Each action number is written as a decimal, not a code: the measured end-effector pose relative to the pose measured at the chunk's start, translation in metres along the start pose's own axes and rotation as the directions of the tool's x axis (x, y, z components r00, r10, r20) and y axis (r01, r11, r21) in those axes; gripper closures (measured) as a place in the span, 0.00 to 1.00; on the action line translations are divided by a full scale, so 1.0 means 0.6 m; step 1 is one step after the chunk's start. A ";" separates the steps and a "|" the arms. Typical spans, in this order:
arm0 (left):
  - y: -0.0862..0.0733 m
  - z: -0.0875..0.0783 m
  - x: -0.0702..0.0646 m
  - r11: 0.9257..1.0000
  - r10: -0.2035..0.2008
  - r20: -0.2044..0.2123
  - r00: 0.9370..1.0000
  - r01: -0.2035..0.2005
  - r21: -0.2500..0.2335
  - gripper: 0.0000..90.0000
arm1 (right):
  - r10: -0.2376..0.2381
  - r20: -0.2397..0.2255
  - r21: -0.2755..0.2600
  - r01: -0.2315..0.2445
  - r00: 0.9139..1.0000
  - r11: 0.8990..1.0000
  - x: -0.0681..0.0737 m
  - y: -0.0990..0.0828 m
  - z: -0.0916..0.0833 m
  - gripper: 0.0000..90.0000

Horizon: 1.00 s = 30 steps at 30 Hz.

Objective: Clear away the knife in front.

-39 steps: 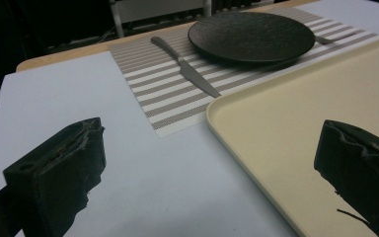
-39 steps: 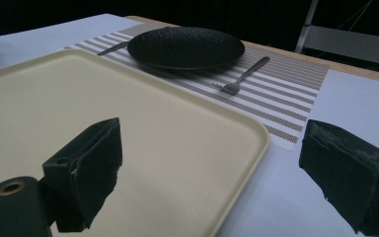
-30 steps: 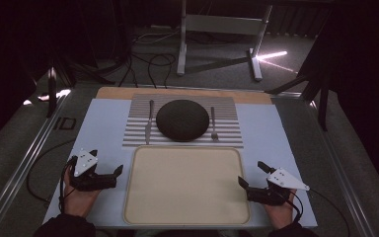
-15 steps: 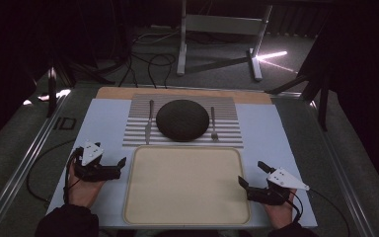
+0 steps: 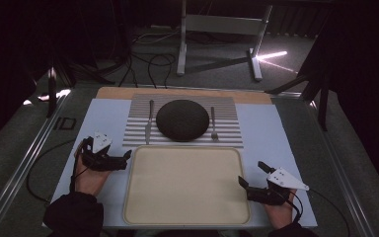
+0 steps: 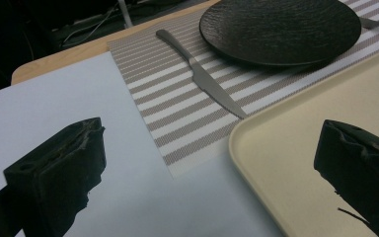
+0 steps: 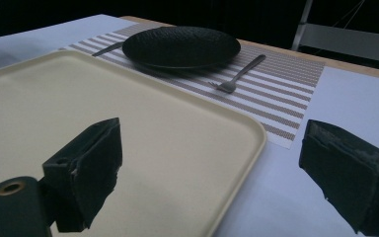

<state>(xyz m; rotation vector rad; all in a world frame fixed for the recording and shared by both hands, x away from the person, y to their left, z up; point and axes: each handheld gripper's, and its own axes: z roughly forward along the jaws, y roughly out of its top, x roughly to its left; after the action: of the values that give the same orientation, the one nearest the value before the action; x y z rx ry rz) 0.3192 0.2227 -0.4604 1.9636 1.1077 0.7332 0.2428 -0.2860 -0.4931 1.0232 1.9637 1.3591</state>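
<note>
Since the earlier frames the left gripper (image 5: 119, 161) has advanced away from the near table edge toward the knife; the right gripper (image 5: 249, 181) has held its position.

Nearest lies the empty cream tray (image 5: 187, 217), flanked by both grippers. Both sets of jaws stand wide apart and hold nothing. The right gripper rests at the tray's near right corner, one jaw over the tray rim (image 7: 256, 143).

Beyond the tray's far edge lies the striped placemat (image 5: 227, 136), carrying the knife (image 5: 148, 123) to the left, the black plate (image 5: 182, 120) centred, and the fork (image 5: 213, 123) to the right.

The probable step is a knife pickup by the left gripper. Recommended approach: align the jaws across the handle (image 6: 175, 42) and descend flat, as the knife lies low on the mat. The blade tip (image 6: 237, 112) lies just beside the tray rim (image 6: 237, 143); avoid contact there. Open blue surface (image 6: 54, 94) to the left of the mat gives approach room.
</note>
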 end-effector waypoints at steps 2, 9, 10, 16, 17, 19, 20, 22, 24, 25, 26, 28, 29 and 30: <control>0.002 0.002 0.001 1.000 0.000 -0.001 1.000 0.000 0.004 0.00 | 0.000 0.000 0.000 0.000 1.000 1.000 0.000 0.000 0.000 0.10; 0.019 0.032 0.007 0.999 0.013 0.001 1.000 -0.013 0.044 0.00 | -0.003 -0.002 0.004 0.003 1.000 1.000 0.002 -0.001 0.002 0.10; 0.021 0.037 0.006 0.998 0.020 0.001 1.000 -0.020 0.052 0.00 | -0.003 -0.001 0.004 0.003 1.000 1.000 0.002 -0.001 0.002 0.10; 0.038 0.063 0.008 0.995 0.055 0.004 0.998 -0.055 0.087 0.00 | -0.001 0.000 0.003 0.001 1.000 1.000 0.001 -0.001 0.002 0.10; 0.042 0.066 0.009 0.994 0.058 0.006 0.998 -0.059 0.090 0.00 | -0.001 -0.001 0.004 0.001 1.000 1.000 0.001 -0.001 0.002 0.10; 0.048 0.074 0.010 0.993 0.065 0.008 0.998 -0.066 0.096 0.00 | -0.002 0.001 0.004 0.002 1.000 1.000 0.001 -0.001 0.003 0.10; 0.048 0.074 0.010 0.993 0.065 0.008 0.998 -0.066 0.096 0.00 | -0.002 0.001 0.004 0.002 1.000 1.000 0.001 -0.001 0.003 0.10; 0.056 0.084 0.011 0.993 0.065 0.008 0.998 -0.065 0.102 0.00 | 0.000 0.002 0.006 0.000 1.000 1.000 0.001 -0.002 0.002 0.10; 0.062 0.092 0.013 0.992 0.065 0.000 0.998 -0.064 0.106 0.01 | 0.002 0.001 0.001 -0.002 1.000 1.000 0.001 -0.001 0.002 0.10; 0.065 0.096 0.015 0.992 0.058 0.002 0.998 -0.058 0.109 0.01 | 0.002 0.001 0.001 -0.002 1.000 1.000 0.001 -0.001 0.002 0.10; 0.068 0.100 0.018 0.993 0.047 0.006 0.999 -0.048 0.109 0.01 | 0.001 -0.002 0.001 -0.001 1.000 1.000 0.001 -0.001 0.002 0.10; 0.074 0.107 0.022 0.993 0.041 0.002 0.999 -0.041 0.114 0.01 | -0.001 -0.004 0.002 0.001 1.000 1.000 0.001 -0.001 0.002 0.10; 0.076 0.110 0.024 0.993 0.034 0.002 0.999 -0.034 0.116 0.01 | -0.003 -0.003 0.005 0.003 1.000 1.000 0.002 -0.001 0.003 0.10; 0.078 0.112 0.026 0.993 0.027 0.003 1.000 -0.027 0.117 0.01 | -0.003 -0.003 0.005 0.003 1.000 1.000 0.002 -0.001 0.003 0.10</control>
<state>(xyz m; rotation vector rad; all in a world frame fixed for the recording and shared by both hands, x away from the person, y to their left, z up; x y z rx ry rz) 0.3992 0.1984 -0.4572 2.0808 1.1484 0.6944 0.2433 -0.2844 -0.4943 1.0211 1.9707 1.3555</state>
